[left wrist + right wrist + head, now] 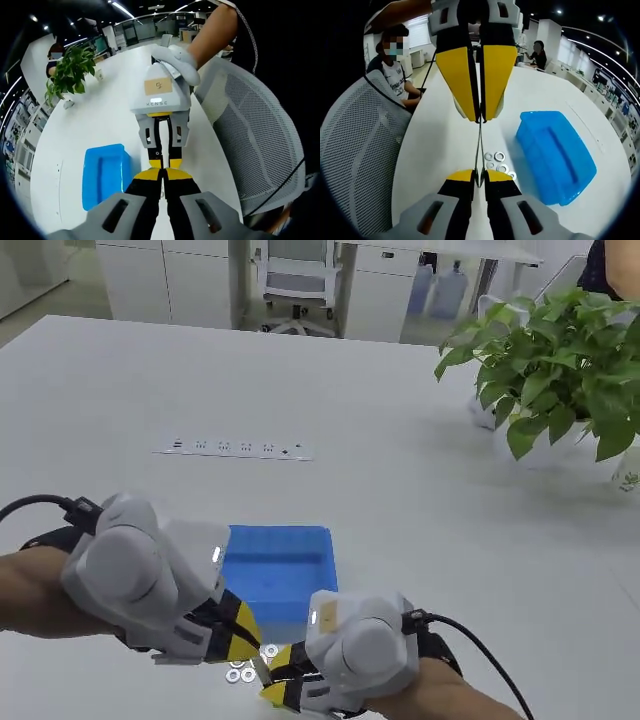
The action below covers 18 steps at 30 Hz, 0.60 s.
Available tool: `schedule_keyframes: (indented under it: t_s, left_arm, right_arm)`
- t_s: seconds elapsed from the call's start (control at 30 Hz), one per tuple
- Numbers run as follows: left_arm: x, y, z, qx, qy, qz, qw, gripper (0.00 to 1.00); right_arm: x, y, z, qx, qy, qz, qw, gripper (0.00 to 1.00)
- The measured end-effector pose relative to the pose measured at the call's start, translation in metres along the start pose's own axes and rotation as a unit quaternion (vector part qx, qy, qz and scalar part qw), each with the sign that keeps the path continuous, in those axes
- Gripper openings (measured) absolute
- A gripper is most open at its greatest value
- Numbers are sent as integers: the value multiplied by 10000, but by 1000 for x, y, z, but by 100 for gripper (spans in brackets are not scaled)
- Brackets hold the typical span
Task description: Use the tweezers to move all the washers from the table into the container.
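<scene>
Lying clustered at the head view's bottom centre, the washers [241,674] rest on the table [400,490] just below the blue container [285,560]. In the right gripper view, the tweezers [480,142] run just left of them, with the left gripper [480,117] and right gripper [480,176] both clamped narrow on them.

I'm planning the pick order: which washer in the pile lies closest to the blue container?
The outermost washer, alone at the cluster's edge beside the blue container; the other washers lie nearer the tweezers.
</scene>
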State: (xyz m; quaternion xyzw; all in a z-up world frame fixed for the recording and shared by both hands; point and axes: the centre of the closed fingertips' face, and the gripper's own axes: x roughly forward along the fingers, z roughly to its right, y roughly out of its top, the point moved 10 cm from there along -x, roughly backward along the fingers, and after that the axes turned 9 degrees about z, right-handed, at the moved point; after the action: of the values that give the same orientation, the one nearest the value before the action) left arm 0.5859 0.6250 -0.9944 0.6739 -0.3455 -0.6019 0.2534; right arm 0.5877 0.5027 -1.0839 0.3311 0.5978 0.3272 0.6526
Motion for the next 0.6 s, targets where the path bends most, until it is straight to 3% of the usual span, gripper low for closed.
schedule_keyframes:
  t_s: [0.2,0.47,0.6]
  left_arm:
    - [6,1,1,45,-51,82,9999,6]
    - [14,-5,0,-55,-157,116,9998,6]
    - [18,-10,0,-275,-167,341,9989,6]
  right_arm:
    - [-2,-2,-1,59,-21,53,10000,9]
    - [-3,-4,-1,127,-60,118,9998,9]
    - [-4,-4,-2,133,-69,131,9998,10]
